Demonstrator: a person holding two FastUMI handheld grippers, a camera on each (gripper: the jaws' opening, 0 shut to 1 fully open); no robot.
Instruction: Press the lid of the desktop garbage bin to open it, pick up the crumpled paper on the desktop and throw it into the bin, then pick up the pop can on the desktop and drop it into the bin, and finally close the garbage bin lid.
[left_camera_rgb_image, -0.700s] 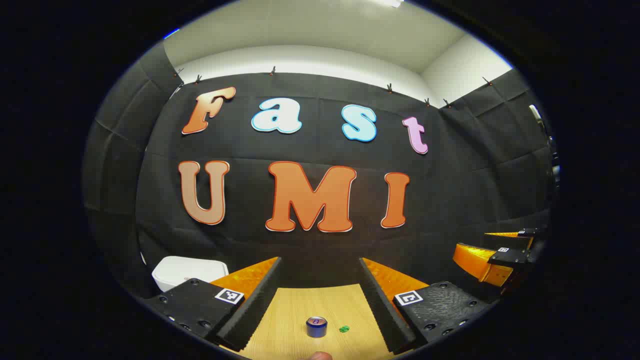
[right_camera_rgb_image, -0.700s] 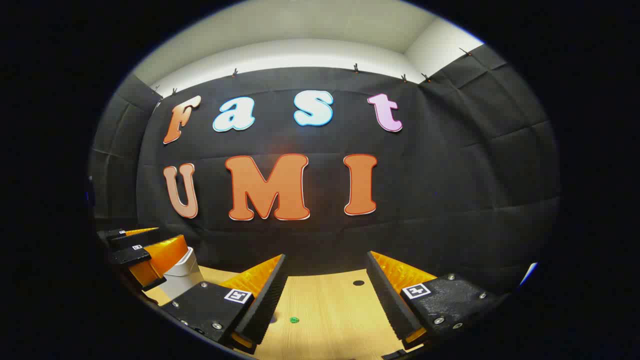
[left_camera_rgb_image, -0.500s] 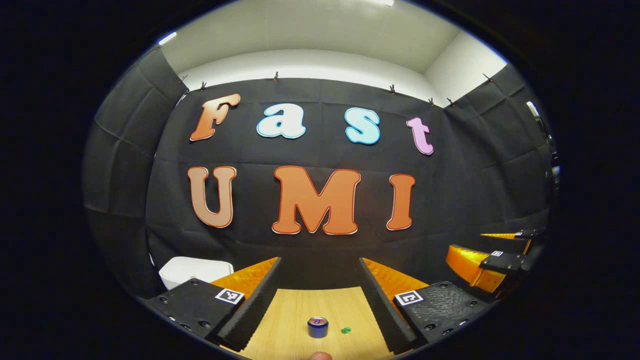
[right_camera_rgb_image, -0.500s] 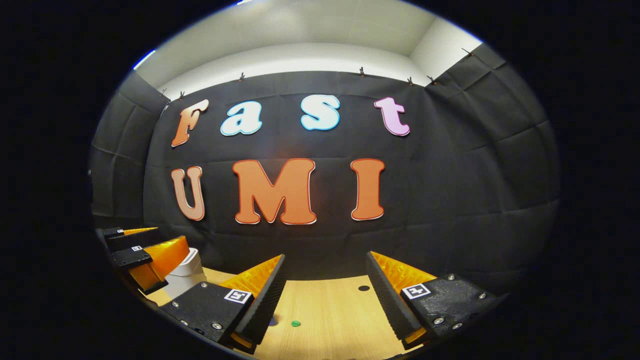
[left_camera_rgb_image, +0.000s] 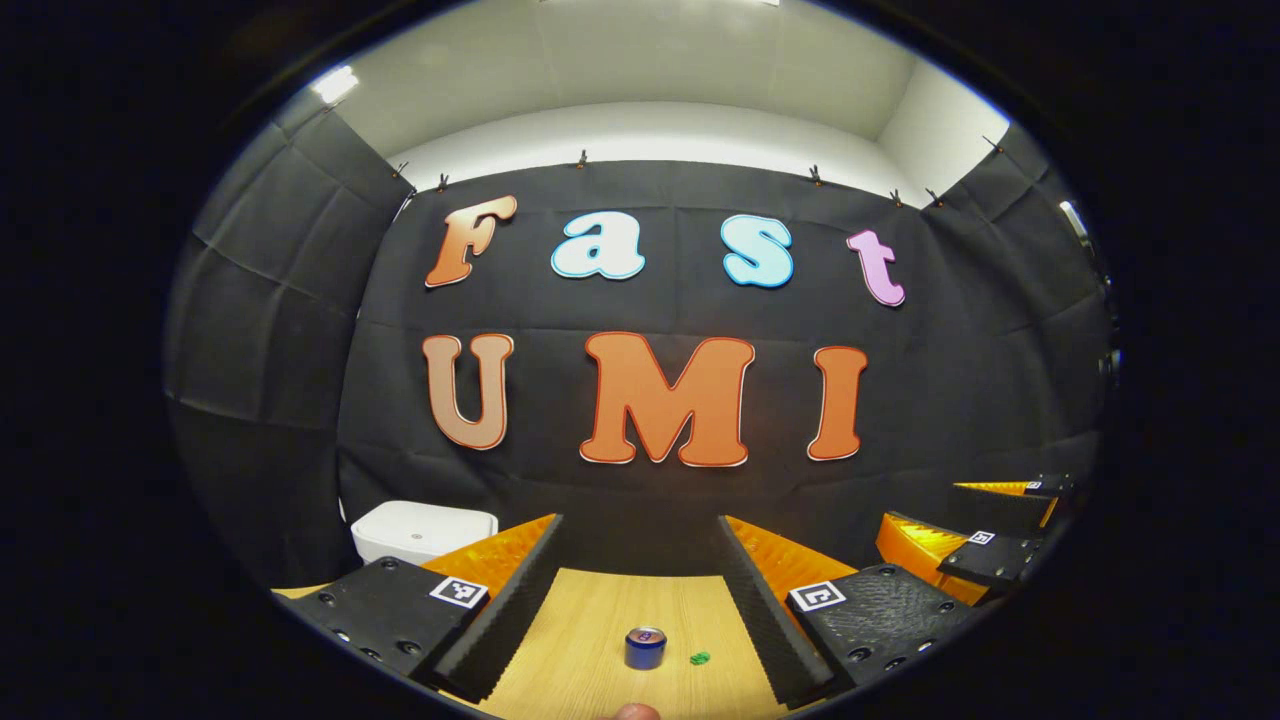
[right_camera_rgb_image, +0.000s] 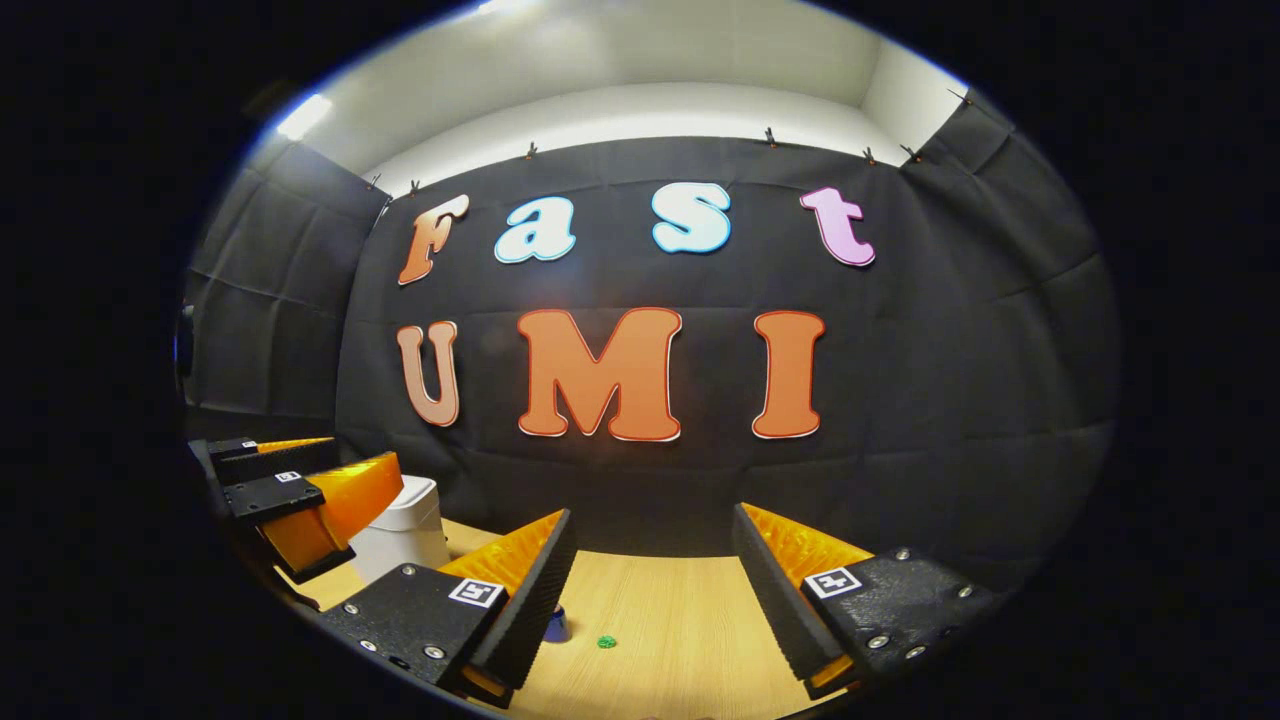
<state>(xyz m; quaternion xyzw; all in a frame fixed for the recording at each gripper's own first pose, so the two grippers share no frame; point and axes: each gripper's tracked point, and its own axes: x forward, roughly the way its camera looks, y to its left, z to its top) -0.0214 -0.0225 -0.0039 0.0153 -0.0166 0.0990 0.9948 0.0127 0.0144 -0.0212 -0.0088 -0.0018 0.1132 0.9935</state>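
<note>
I hold both grippers level above the desktop (left_camera_rgb_image: 600, 610). My left gripper (left_camera_rgb_image: 640, 585) is wide open and grips nothing; my right gripper (right_camera_rgb_image: 655, 590) likewise. The garbage bin (left_camera_rgb_image: 425, 528) stands far left, lid closed. The pop can (left_camera_rgb_image: 646, 648) stands upright near me, a small green scrap (left_camera_rgb_image: 700, 658) just beside it. Risk: pressing the lid off-centre may tip the bin; a low pass may topple the can

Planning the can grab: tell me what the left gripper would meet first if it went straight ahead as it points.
Probably the booth wall. The left gripper is open and aims level; the can stands on the table, seemingly below that line, though depth is unclear.
</note>
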